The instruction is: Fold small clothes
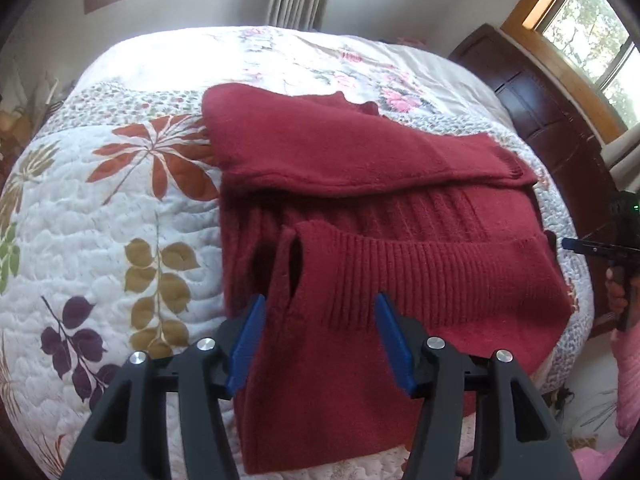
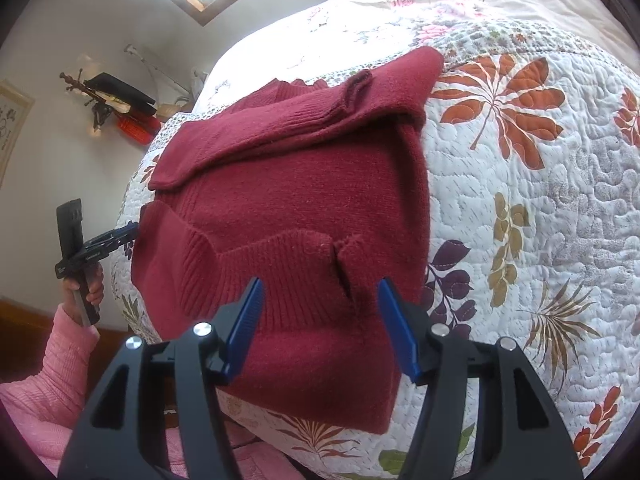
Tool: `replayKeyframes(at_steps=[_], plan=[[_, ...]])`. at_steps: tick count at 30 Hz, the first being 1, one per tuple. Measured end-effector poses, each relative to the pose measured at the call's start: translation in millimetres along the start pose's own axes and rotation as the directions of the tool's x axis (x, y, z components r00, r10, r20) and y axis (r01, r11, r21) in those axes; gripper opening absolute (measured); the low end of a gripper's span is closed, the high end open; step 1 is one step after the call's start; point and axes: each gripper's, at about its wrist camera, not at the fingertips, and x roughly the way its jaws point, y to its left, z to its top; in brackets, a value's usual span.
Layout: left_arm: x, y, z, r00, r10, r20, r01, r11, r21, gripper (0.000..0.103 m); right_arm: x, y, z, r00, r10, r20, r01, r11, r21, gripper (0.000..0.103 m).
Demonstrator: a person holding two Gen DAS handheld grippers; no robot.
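In the left wrist view, a red sweater (image 1: 360, 216) is seen lying partly folded on a flowered quilt (image 1: 100, 216), with one sleeve (image 1: 360, 152) laid across the body and a ribbed cuff (image 1: 360, 272) turned back nearer the camera. The left gripper (image 1: 320, 340) is spread wide over the near part of the sweater, and nothing is held. If the jaws were shut here, only the top layer might be caught, and the stacked folds could be dragged askew.

In the right wrist view, the same sweater (image 2: 304, 200) is shown reaching the bed's near edge, its hem hanging slightly over. The right gripper (image 2: 320, 328) is likewise wide apart and empty above the ribbed cuff (image 2: 280, 276). The knit is judged loose and slippery on the quilt (image 2: 520, 200); an uneven lift by the two tools could let the sleeve (image 2: 320, 116) slide off or pull the whole garment toward the edge.
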Motion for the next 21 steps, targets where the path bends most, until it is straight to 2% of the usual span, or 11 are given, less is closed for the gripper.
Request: replayKeyframes(at_steps=[2,5,7,9,11,13,17,21], plan=[[7,3,2,1.0,0.016,-0.018,-0.016,1.0,-0.01,0.057,1,-1,0,1.0,0.002,0.001,-0.002,1.0,0.001,0.06],[18,8,5,0.999,-0.012,-0.042,0.011,1.0,-0.028,0.057,3,-2,2,1.0,0.003,-0.001,-0.003,1.0,0.001,0.06],[23,7,6,0.998,-0.021,-0.051,0.02,1.0,-0.025,0.053,4,-3,2,1.0,0.004,-0.001,-0.004,1.0,0.0,0.06],[26,6,6,0.998,-0.023,-0.059,0.022,1.0,-0.02,0.04,5,-4,3,1.0,0.006,-0.002,-0.006,1.0,0.001,0.06],[29,5,6,0.998,-0.009,-0.068,0.008,1.0,-0.023,0.019,6,-4,5,1.0,0.003,-0.002,-0.004,1.0,-0.006,0.06],[29,5,5,0.998,-0.015,-0.064,0.013,1.0,-0.024,0.013,7,-4,7,1.0,0.002,-0.002,-0.002,1.0,-0.017,0.061],[12,-2,2,1.0,-0.025,-0.013,0.025,1.0,-0.002,0.01,6,-2,10,1.0,-0.005,0.001,0.005,0.998,-0.056,0.065],[0,9,-2,0.998,-0.053,0.02,0.054,0.997,-0.056,0.009,10,-1,13,1.0,-0.017,-0.018,0.016,0.996,-0.09,0.066]])
